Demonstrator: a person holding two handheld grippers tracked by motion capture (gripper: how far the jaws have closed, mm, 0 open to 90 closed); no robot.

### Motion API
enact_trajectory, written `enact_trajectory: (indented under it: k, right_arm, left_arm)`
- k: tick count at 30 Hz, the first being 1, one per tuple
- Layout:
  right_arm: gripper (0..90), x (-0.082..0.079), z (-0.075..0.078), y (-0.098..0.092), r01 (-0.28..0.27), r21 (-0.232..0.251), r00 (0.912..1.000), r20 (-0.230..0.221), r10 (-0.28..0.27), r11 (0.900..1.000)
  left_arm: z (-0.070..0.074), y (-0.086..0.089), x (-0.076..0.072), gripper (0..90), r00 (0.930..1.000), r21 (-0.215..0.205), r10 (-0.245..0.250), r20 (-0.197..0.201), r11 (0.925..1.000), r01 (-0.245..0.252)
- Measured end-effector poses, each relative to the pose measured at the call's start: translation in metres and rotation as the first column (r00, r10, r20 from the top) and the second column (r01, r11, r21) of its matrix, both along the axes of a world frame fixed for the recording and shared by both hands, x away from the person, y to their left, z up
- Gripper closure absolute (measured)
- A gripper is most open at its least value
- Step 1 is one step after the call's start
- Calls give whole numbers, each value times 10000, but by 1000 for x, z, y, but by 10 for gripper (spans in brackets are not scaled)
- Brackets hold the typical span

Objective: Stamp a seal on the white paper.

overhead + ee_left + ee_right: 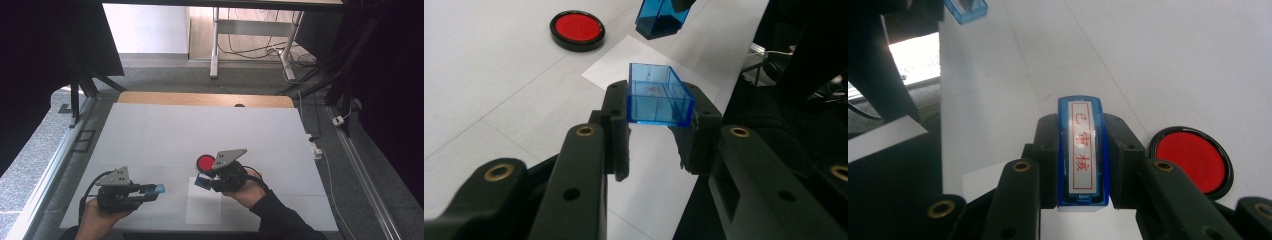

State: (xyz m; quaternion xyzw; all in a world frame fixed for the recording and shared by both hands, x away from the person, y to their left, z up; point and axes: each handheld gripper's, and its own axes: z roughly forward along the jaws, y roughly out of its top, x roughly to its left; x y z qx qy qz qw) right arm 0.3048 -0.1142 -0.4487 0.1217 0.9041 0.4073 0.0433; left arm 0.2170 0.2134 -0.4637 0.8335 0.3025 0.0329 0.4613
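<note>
My left gripper (158,189) is shut on a clear blue rectangular cap (658,95), gripped across its sides with the hollow facing away; the cap (159,189) hangs just above the table near its front left. My right gripper (202,182) is shut on a blue stamp (1082,155) whose white label bears red characters. The stamp (663,17) hangs a little above the table, beside a round red ink pad (205,162) with a black rim. In the right gripper view the ink pad (1190,159) lies to the right of the jaws and the cap (966,9) shows at the top left.
A white sheet of paper (202,207) lies on the white table (200,130) below and between the two grippers. A wooden edge (205,99) runs along the table's far side. Cables and a desk frame (250,45) lie on the floor beyond.
</note>
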Motion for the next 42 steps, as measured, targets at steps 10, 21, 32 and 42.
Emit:
enact_trajectory:
  k: [10, 21, 32, 42]
  right_arm:
    - [705, 5, -16, 3, 98, -411, 9999, 77, -95, 9991]
    - [705, 8, -30, 6, 323, -730, 9994, -64, -329, 9968]
    - [705, 13, -44, 7, 631, -1130, 9978, -123, -649, 9916]
    - [706, 13, -48, 9, 655, -1454, 9975, -177, -688, 9872]
  left_arm:
    - [-3, 6, -4, 684, 9985, 258, 529, -145, 9983, -525]
    - [-8, 14, -9, 683, 9941, 349, 1036, -331, 9941, -1025]
    - [-10, 21, -13, 683, 9916, 439, 1238, -363, 9915, -1222]
    - [-11, 23, -15, 683, 9900, 484, 1349, -407, 9899, -1329]
